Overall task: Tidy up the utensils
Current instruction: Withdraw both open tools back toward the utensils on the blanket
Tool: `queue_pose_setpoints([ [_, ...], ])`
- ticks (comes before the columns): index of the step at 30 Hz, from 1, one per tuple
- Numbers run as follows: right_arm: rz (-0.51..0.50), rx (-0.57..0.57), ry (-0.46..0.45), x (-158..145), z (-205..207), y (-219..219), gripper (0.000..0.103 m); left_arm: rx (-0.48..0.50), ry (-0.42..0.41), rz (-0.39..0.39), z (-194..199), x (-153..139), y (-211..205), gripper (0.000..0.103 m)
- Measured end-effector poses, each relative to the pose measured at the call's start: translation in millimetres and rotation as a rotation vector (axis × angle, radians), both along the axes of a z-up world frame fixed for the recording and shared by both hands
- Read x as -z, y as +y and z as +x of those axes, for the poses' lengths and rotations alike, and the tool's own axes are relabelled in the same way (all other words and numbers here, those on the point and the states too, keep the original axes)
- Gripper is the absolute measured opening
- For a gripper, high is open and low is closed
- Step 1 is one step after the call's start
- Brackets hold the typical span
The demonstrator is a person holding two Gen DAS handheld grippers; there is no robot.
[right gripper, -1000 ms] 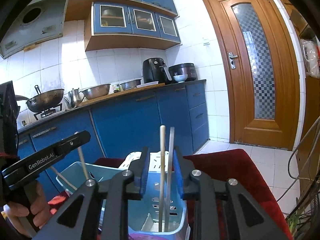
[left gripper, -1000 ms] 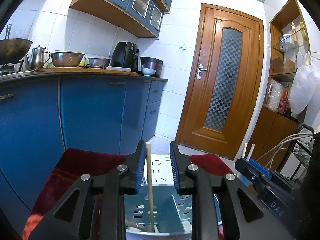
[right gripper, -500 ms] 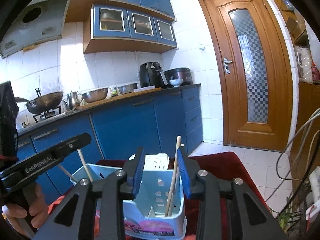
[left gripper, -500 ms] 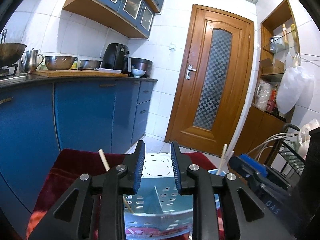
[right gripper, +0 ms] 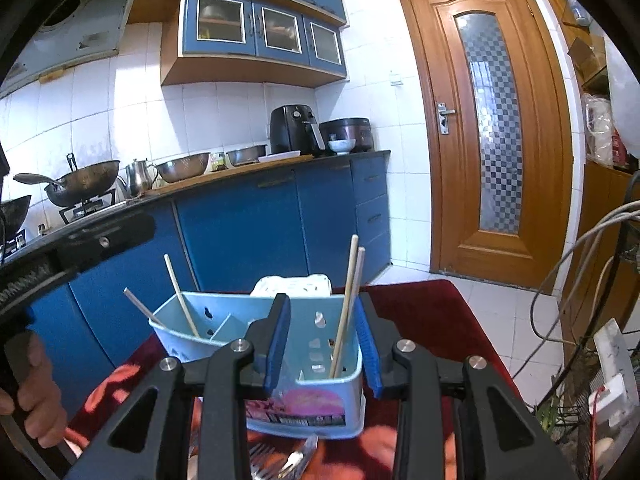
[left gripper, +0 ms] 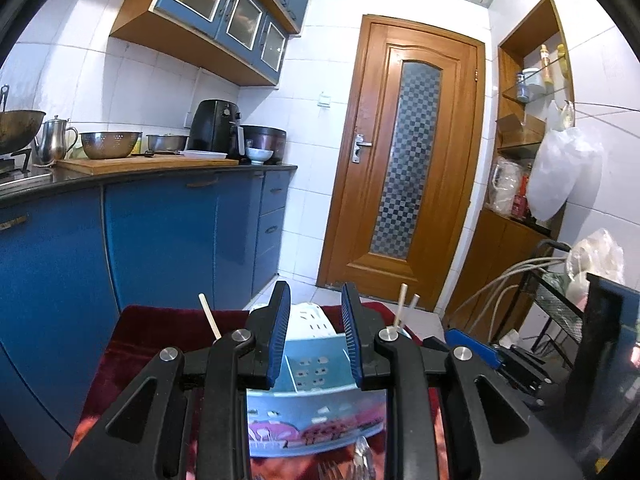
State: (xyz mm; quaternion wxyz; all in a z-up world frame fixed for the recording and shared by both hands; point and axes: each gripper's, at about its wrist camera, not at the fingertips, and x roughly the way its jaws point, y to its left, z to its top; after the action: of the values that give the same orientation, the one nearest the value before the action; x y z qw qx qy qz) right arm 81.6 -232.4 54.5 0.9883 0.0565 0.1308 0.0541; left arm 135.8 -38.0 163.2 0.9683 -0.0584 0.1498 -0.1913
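Two chopsticks (right gripper: 347,312) upright in caddy (right gripper: 320,364), between right gripper (right gripper: 324,340) jaws, untouched; both jaws wide, empty.

Light-blue caddy (right gripper: 328,364), dark red cloth (right gripper: 420,312)

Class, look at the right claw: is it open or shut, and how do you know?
Open. The right claw holds nothing; its blue pads stand apart, with the blue utensil caddy visible between them.
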Motion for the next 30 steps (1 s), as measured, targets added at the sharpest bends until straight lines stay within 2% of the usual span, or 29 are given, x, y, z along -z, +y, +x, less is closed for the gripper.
queue_pose_setpoints([
  [6, -0.027, 0.013, 0.084, 7.7, -13.2, 4.1, 0.036, 0.008, 0.025, 0.062, -21.6, 1.7, -7.2, 0.026],
  [14, -0.037, 0.022, 0.176, 22.8, -29.5, 4.4, 0.036, 0.009, 0.077, 0.097, -42.2, 11.0, -9.4, 0.026],
  [30, 0.004, 0.049, 0.334, 58.2, -44.6, -11.2, 0.036, -0.055, 0.264, 0.162, -50.4, 63.9, 12.1, 0.026],
])
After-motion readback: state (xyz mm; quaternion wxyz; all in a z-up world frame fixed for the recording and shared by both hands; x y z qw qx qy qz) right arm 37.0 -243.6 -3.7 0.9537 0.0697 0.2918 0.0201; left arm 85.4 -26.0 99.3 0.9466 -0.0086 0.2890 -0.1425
